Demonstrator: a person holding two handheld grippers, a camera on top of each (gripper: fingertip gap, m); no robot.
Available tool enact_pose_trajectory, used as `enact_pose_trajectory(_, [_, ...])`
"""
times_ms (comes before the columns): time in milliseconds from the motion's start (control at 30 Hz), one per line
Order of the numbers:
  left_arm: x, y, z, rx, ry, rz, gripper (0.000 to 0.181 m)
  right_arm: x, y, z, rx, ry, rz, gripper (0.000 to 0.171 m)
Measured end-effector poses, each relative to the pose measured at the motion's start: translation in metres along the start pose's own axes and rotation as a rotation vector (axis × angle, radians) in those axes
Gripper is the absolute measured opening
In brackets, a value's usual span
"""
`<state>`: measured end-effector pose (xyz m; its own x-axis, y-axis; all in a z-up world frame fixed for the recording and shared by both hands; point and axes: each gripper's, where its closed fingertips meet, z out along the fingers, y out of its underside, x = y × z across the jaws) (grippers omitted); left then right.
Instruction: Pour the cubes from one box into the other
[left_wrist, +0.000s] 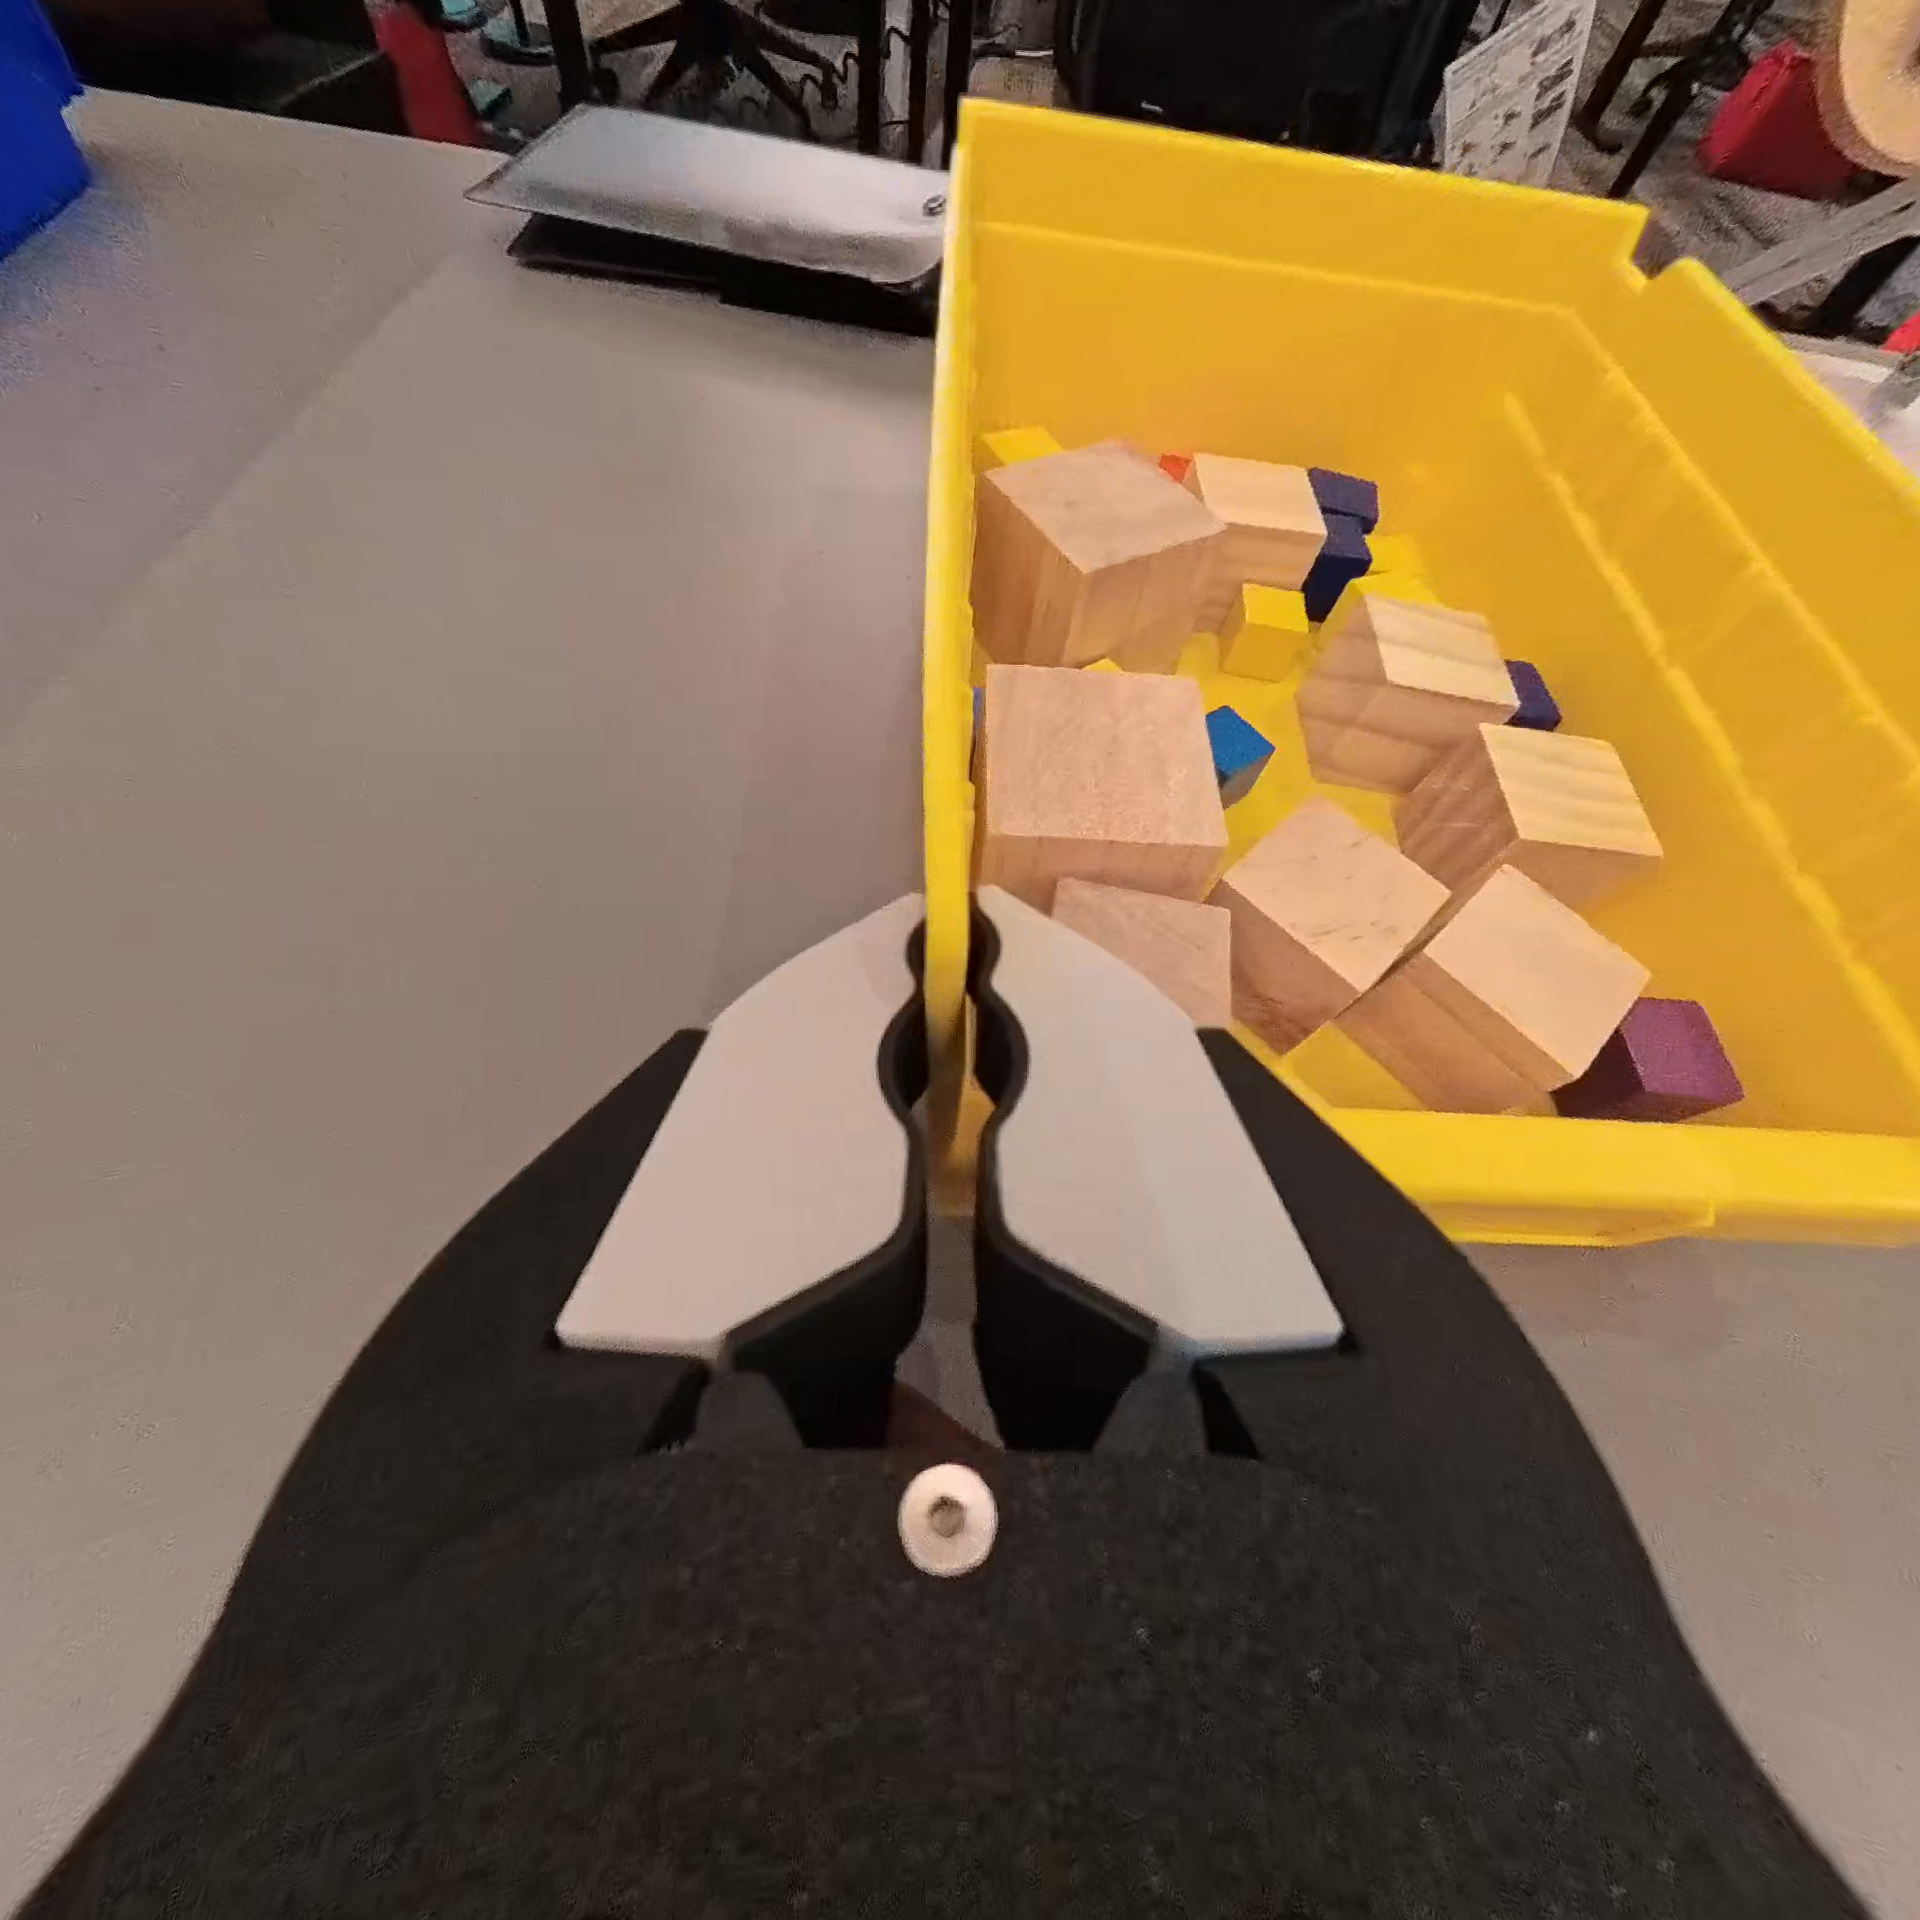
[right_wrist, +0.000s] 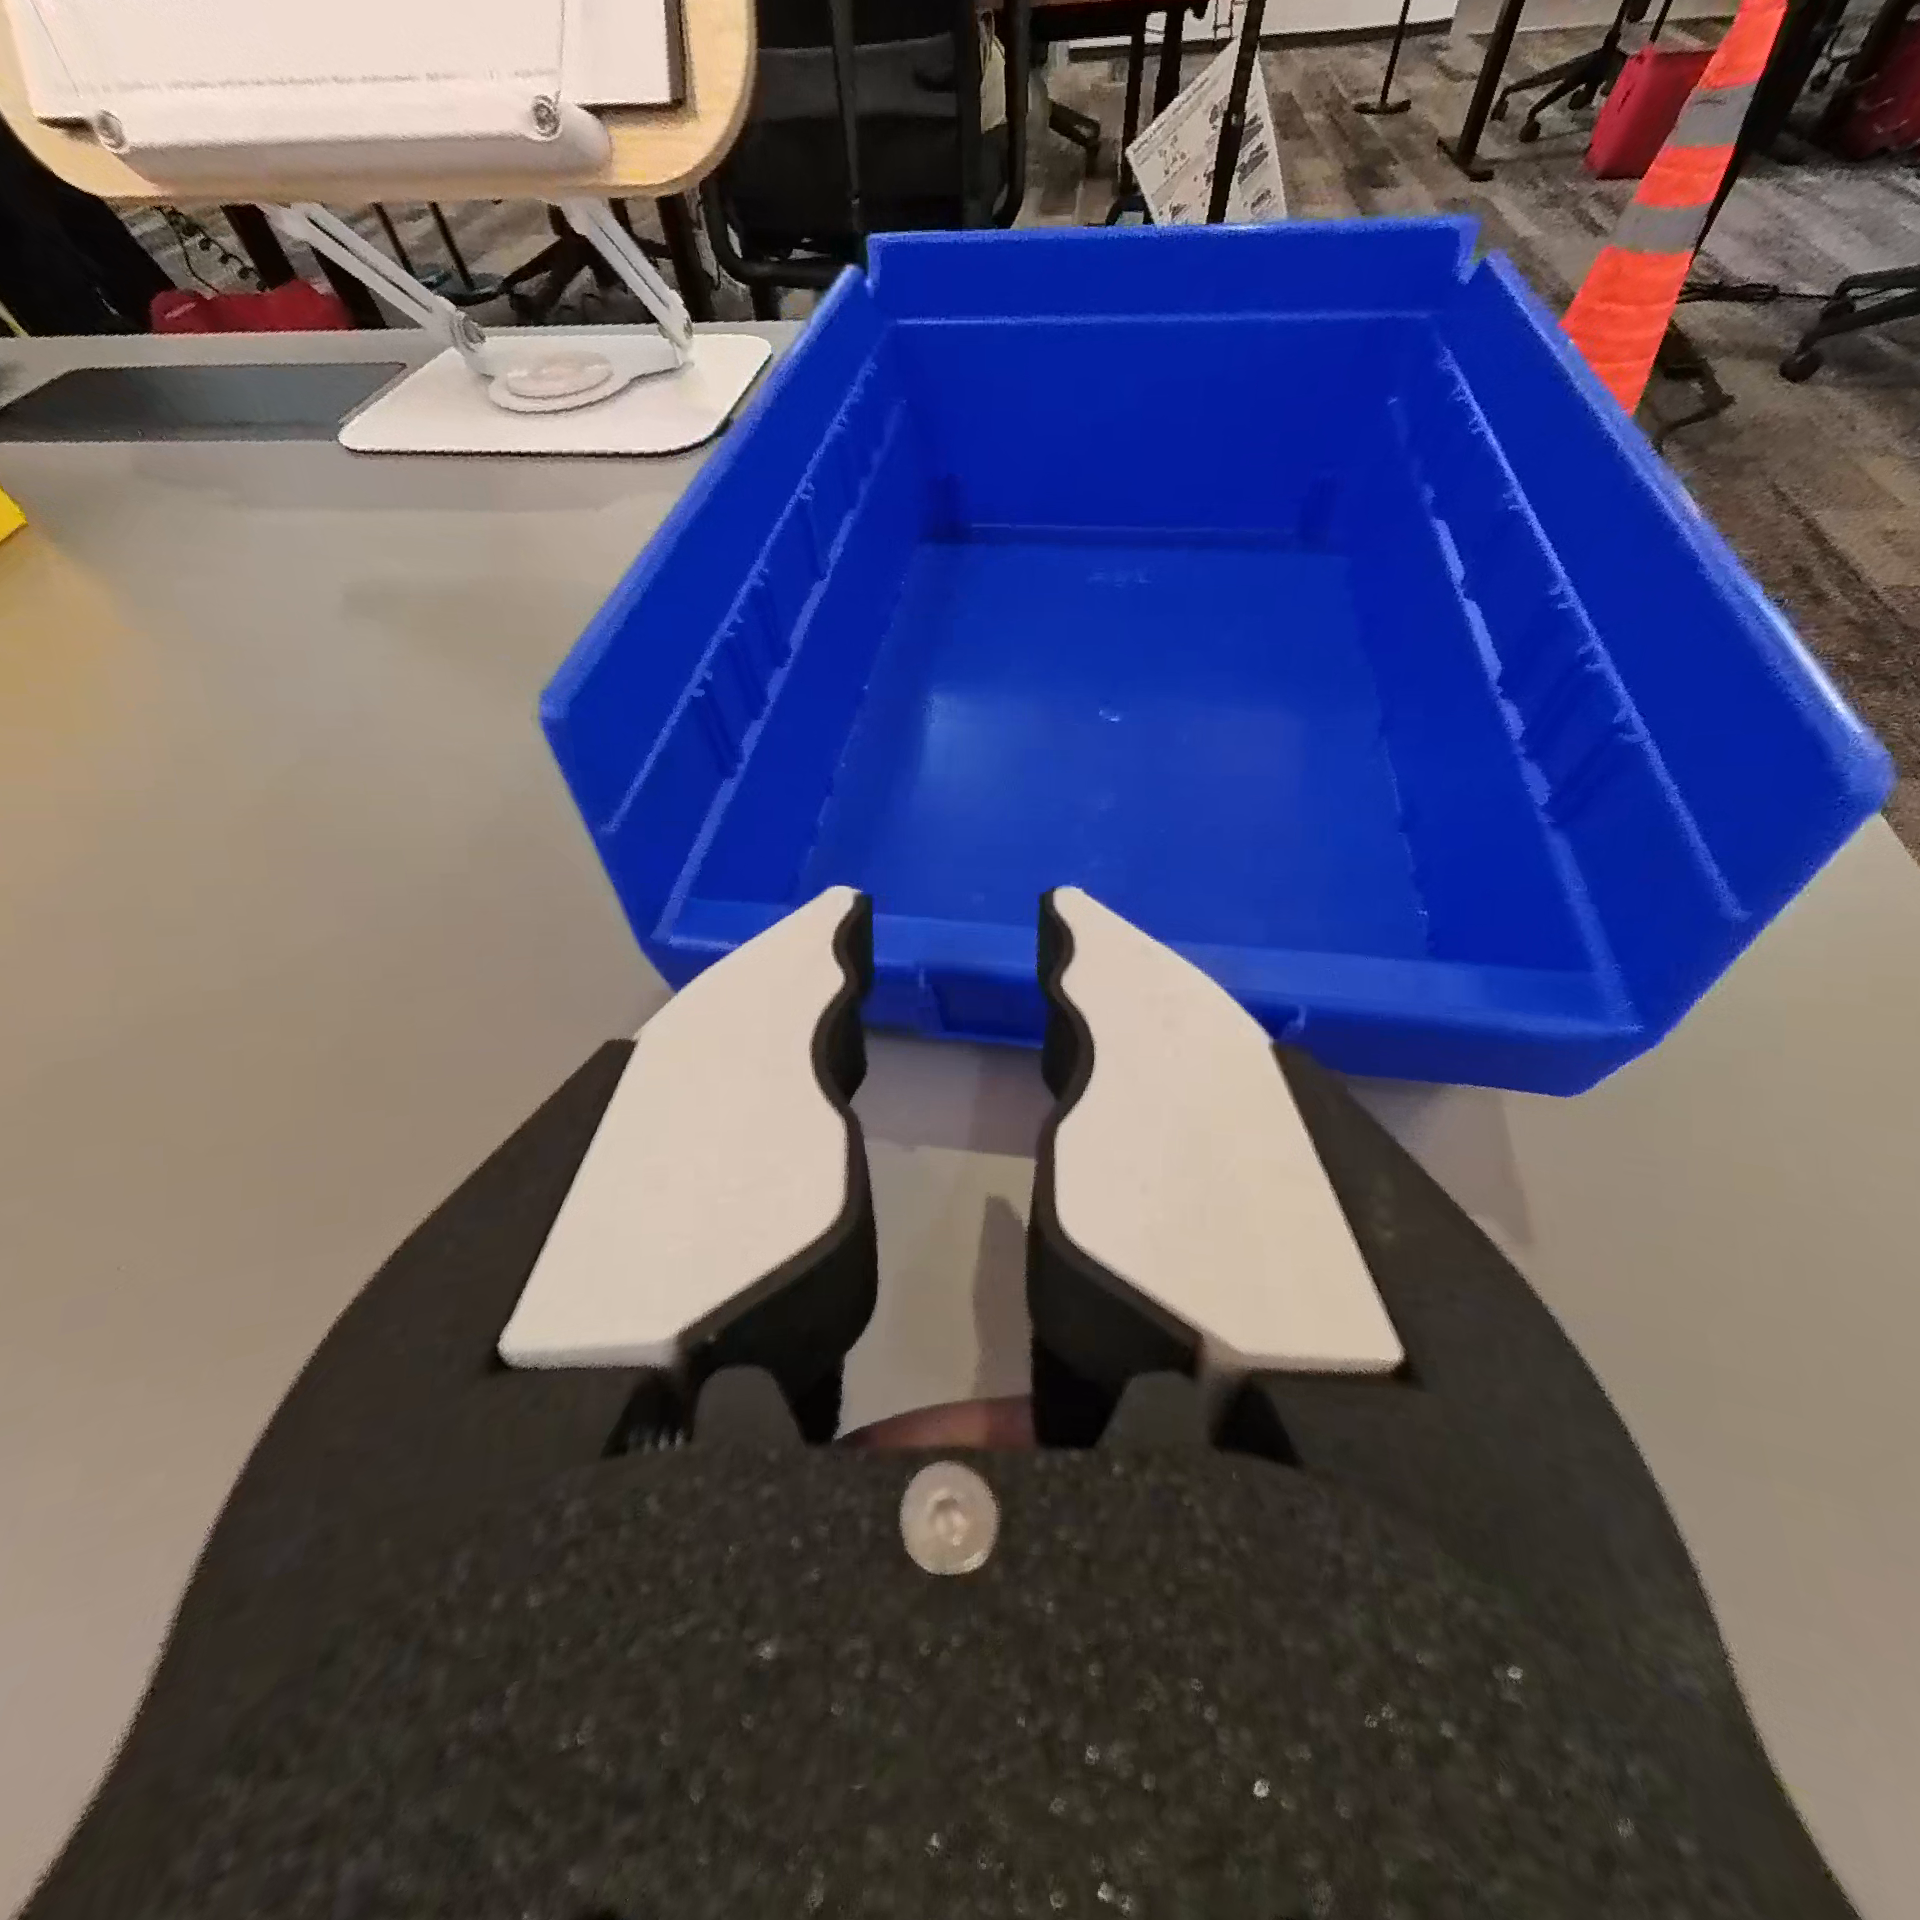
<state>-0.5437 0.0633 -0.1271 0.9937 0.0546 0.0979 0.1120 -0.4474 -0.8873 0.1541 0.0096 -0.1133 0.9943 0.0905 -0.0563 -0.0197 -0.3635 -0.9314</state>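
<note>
In the left wrist view a yellow box (left_wrist: 1299, 312) stands on the grey table and holds several wooden cubes (left_wrist: 1101, 769) and small coloured cubes (left_wrist: 1652, 1060). My left gripper (left_wrist: 948, 914) is shut on the box's left side wall near its front corner, one pad outside and one inside. In the right wrist view a blue box (right_wrist: 1164, 665) stands with nothing in it. My right gripper (right_wrist: 951, 904) is open, holds nothing, and hovers just before the blue box's front wall.
A dark flat tablet-like device (left_wrist: 727, 218) lies behind the yellow box. A white stand base (right_wrist: 551, 400) sits left of the blue box at the table's back. An orange cone (right_wrist: 1662, 208) stands on the floor beyond. A corner of the blue box (left_wrist: 31, 135) shows far left.
</note>
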Motion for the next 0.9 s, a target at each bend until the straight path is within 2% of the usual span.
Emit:
enact_pose_trajectory(100, [0.010,0.004,-0.004,-0.003,-0.001,0.066,0.003,-0.016,-0.004,-0.002,0.007,-0.013,-0.066,0.029])
enact_pose_trajectory(200, [0.025,0.010,-0.013,-0.012,0.037,0.117,0.004,-0.051,-0.015,-0.003,0.016,-0.088,-0.171,0.029])
enact_pose_trajectory(267, [0.033,0.015,-0.021,-0.018,0.064,0.130,0.004,-0.088,-0.013,-0.003,-0.065,-0.219,-0.244,0.029])
enact_pose_trajectory(367, [0.050,0.023,-0.033,-0.014,0.144,0.121,0.004,-0.151,0.005,-0.013,-0.317,-0.507,-0.277,0.028])
enact_pose_trajectory(500, [0.073,0.029,-0.041,-0.019,0.248,0.106,0.003,-0.198,-0.029,0.000,-0.313,-0.616,-0.374,0.032])
enact_pose_trajectory(600, [0.097,0.032,-0.042,-0.034,0.329,0.120,0.003,-0.236,-0.073,0.025,-0.295,-0.673,-0.473,0.032])
enact_pose_trajectory(700, [0.122,0.036,-0.042,-0.037,0.353,0.190,0.003,-0.272,-0.107,0.075,-0.352,-0.691,-0.640,0.030])
enact_pose_trajectory(800, [0.142,0.038,-0.042,-0.038,0.363,0.226,0.003,-0.298,-0.105,0.140,-0.586,-0.738,-0.815,0.031])
enact_pose_trajectory(900, [0.153,0.039,-0.040,-0.043,0.368,0.213,0.003,-0.295,-0.083,0.192,-0.868,-0.696,-0.945,0.034])
